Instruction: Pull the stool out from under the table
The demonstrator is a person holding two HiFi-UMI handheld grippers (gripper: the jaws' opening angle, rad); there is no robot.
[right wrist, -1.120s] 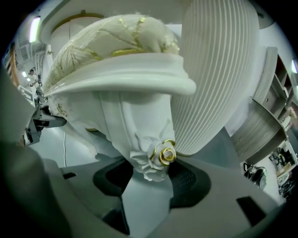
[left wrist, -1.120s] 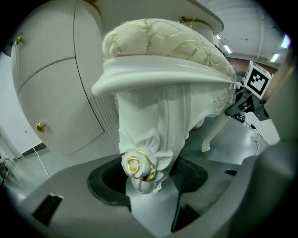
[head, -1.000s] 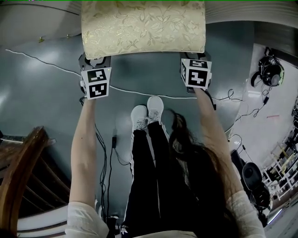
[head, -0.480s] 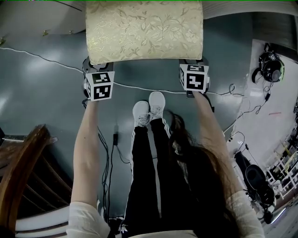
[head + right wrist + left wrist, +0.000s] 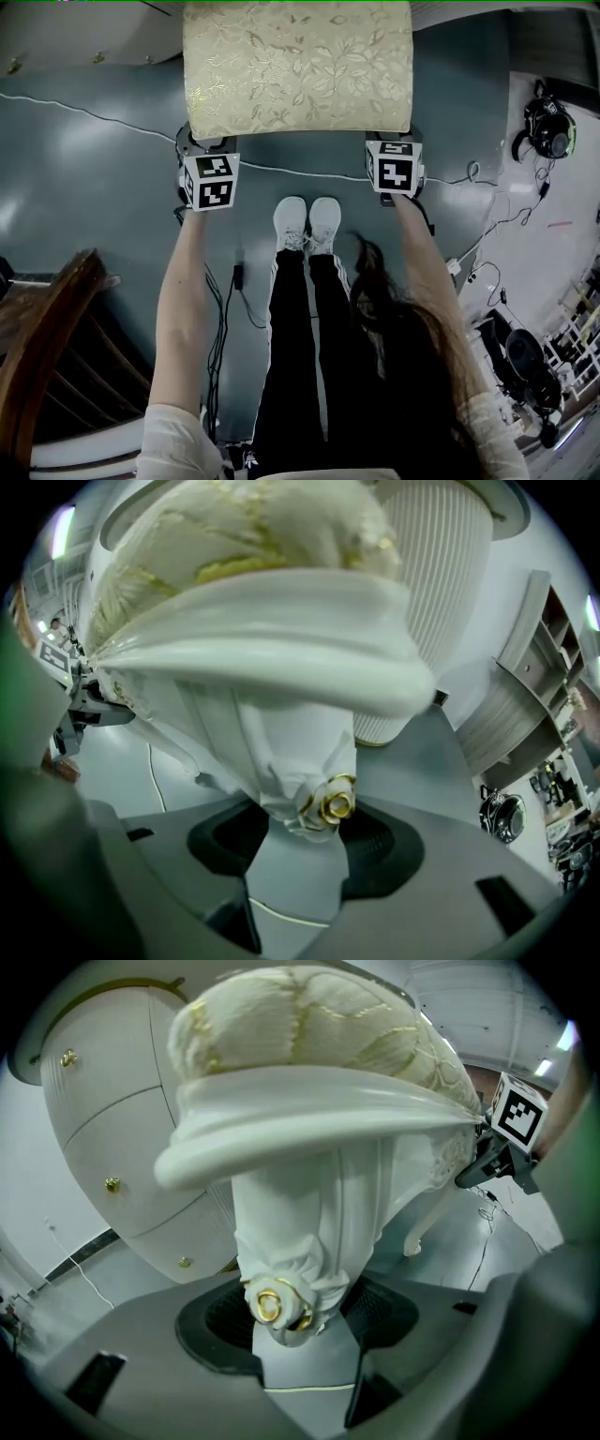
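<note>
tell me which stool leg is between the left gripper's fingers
The near leg with the gold rosette; the other visible leg stands off to the right.

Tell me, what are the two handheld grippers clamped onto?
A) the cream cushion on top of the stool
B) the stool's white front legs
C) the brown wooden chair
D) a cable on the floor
B: the left gripper and the right gripper each show a carved white front leg of the stool clamped between their jaws, just under the seat.
</note>
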